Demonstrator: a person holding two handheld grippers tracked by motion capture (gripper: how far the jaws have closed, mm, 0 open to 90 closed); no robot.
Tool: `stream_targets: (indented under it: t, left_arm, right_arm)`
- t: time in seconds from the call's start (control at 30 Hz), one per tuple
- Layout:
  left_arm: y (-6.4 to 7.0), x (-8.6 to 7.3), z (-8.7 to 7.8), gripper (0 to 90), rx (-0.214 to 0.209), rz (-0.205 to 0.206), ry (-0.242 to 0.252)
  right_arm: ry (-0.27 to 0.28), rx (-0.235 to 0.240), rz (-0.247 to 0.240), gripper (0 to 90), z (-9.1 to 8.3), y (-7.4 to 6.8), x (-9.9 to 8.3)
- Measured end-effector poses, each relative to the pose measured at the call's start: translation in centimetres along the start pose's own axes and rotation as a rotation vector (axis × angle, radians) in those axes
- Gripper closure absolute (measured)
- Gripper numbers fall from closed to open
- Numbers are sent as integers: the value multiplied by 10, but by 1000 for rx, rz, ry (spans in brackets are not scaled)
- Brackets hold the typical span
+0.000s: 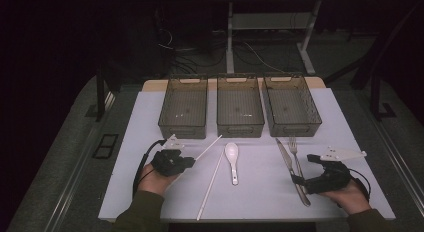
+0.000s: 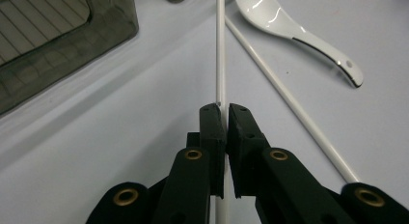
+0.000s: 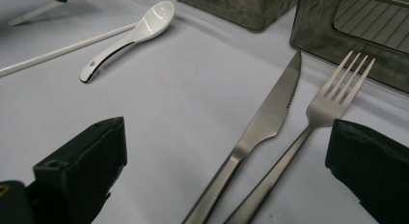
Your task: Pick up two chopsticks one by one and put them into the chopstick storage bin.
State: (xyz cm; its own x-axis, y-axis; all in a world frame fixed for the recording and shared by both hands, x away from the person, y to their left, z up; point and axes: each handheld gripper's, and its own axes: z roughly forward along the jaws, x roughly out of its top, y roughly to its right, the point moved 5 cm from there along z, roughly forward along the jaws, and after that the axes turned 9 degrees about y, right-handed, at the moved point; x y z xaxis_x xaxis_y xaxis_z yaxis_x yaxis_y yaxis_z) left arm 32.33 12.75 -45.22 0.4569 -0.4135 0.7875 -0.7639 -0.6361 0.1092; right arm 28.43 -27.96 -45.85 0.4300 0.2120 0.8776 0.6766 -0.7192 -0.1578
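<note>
Left tool [image 2: 223, 110] clenched on one white chopstick [image 2: 220, 50], pinched near its near end; stick runs straight ahead toward the left bin [image 2: 58, 45]. Second chopstick [image 2: 289, 105] flat on tabletop [image 2: 111, 151], just beside the first, angled off to the right. White spoon [image 2: 294, 33] beyond it, apart from both.

Right tool [image 3: 226, 151] released, jaws wide, straddling knife [image 3: 263, 122] and fork [image 3: 333, 101] handles; touching neither, as far as visible. Knife and fork side by side, close together.

High view: three bins in a row at far side, left [image 1: 183, 108], middle [image 1: 240, 107], right [image 1: 292, 106].

Handling estimate, chopstick: light, stiff, thin, glossy, so likely slippery between flat pads. End grip leaves a long lever, stick apt to pivot or droop. Grip nearer the middle judged steadier. Possibly brittle if dropped.

Knife, fork: heavier, rigid metal, low on tabletop; handle the sensible hold, one piece at a time.
</note>
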Motion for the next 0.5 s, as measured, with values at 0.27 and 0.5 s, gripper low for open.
stream_targets:
  t: [0.27,0.5]
  left_arm:
    - [1,9,-5,848,-20,6,39]
    - [3,20,-13,848,-32,2,82]
  right_arm:
    - [2,0,5,8,0,0,0]
    - [1,1,15,8,0,1,0]
